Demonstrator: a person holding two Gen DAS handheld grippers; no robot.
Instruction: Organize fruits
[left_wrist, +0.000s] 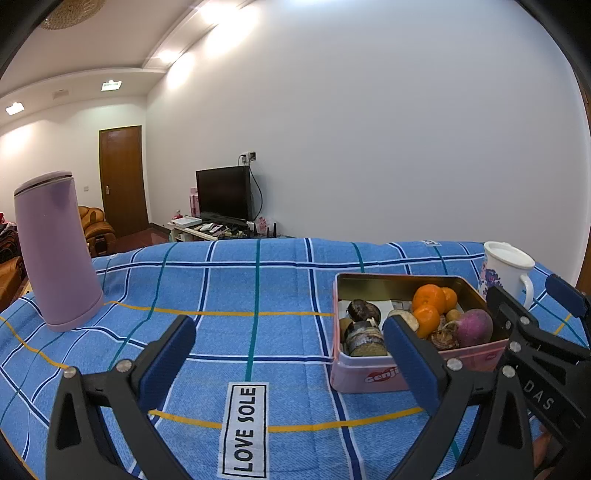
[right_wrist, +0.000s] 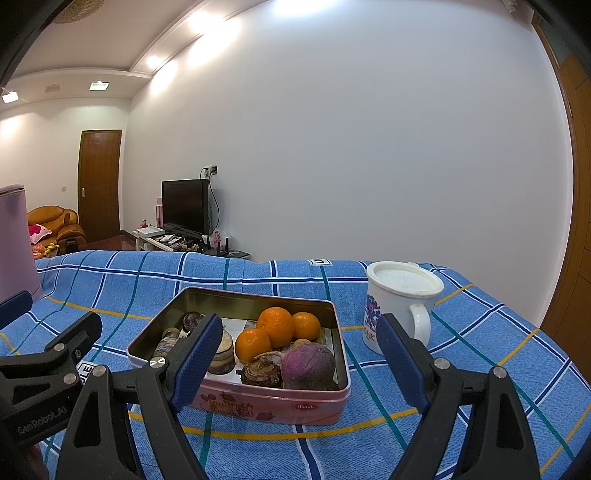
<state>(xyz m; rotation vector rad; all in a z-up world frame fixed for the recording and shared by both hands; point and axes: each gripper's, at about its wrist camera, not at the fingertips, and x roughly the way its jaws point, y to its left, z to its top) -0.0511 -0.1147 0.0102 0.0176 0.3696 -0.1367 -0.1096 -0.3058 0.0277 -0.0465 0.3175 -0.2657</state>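
Note:
A pink tin box (right_wrist: 258, 406) (left_wrist: 362, 376) sits on the blue checked cloth. It holds three oranges (right_wrist: 275, 325) (left_wrist: 428, 297), a purple round fruit (right_wrist: 308, 363) (left_wrist: 474, 326), a brown bulb-like fruit (right_wrist: 262, 373) and several dark round items (left_wrist: 364, 310). My right gripper (right_wrist: 295, 354) stands open just in front of the box, nothing between its blue pads. To the left of the box, my left gripper (left_wrist: 291, 347) is open over bare cloth. Each gripper shows at the edge of the other's view.
A white lidded mug (right_wrist: 400, 302) (left_wrist: 506, 269) stands right of the box. A tall lilac flask (left_wrist: 55, 251) stands at the far left of the table. Behind the table are a TV, a low stand, a door and a brown armchair.

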